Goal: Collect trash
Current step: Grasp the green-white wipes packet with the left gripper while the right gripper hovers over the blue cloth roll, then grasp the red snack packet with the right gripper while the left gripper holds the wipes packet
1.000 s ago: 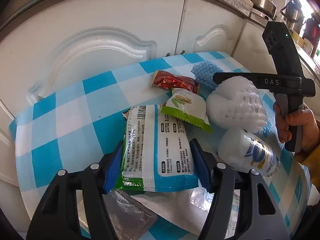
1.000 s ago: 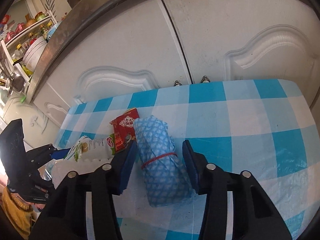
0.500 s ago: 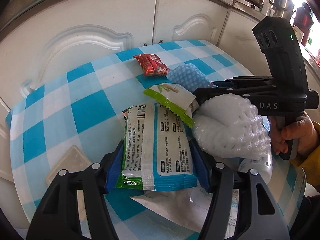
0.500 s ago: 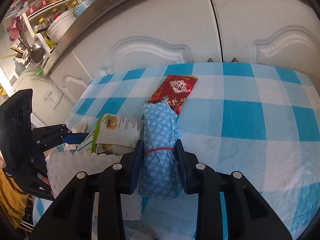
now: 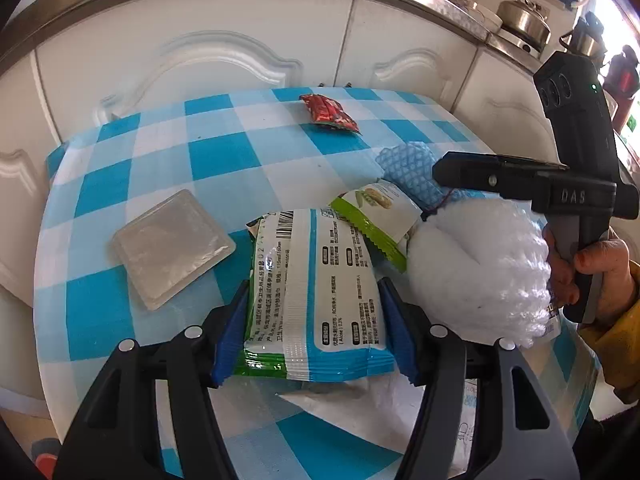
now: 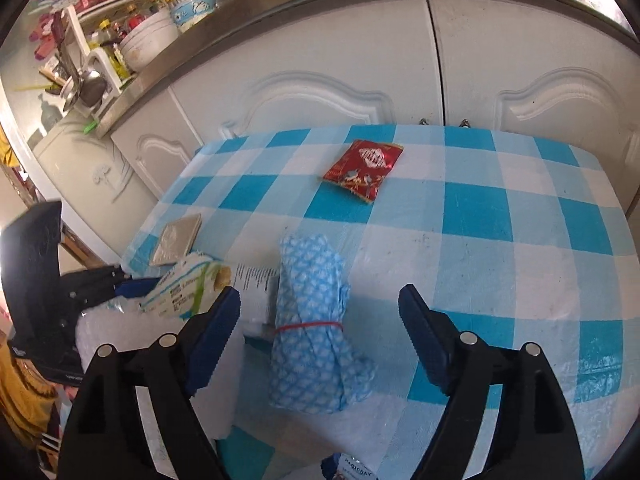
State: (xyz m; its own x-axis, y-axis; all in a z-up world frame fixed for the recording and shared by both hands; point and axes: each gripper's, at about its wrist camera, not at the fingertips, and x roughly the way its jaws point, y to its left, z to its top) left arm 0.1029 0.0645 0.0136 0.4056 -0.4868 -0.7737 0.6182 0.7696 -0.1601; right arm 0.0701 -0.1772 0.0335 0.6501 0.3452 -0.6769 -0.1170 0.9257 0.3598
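Observation:
My left gripper [image 5: 314,336] is shut on a white, blue and green wipes pack [image 5: 320,280], its pads pressed on both long sides. My right gripper [image 6: 320,304] is opening. A blue patterned cloth bundle [image 6: 312,340] tied with a red band lies between its jaws, and neither pad touches it. Beside the bundle sit a green-and-white snack bag [image 5: 380,216] and a white foam net [image 5: 480,264]. A red snack packet [image 6: 364,170] lies alone farther back on the blue-checked table [image 6: 520,240]. A flat silver packet [image 5: 172,248] lies left of the wipes pack.
White cabinet doors [image 6: 320,92] stand right behind the table. A shelf with bowls and jars [image 6: 132,32] is at the far left, and kettles [image 5: 524,20] stand on the counter at right. A person's hand [image 5: 592,268] holds the right gripper's handle.
The right jaws have spread wide and let go of the cloth bundle, which now lies farther from the red packet. The left gripper has moved with the wipes pack, and the silver packet is now uncovered.

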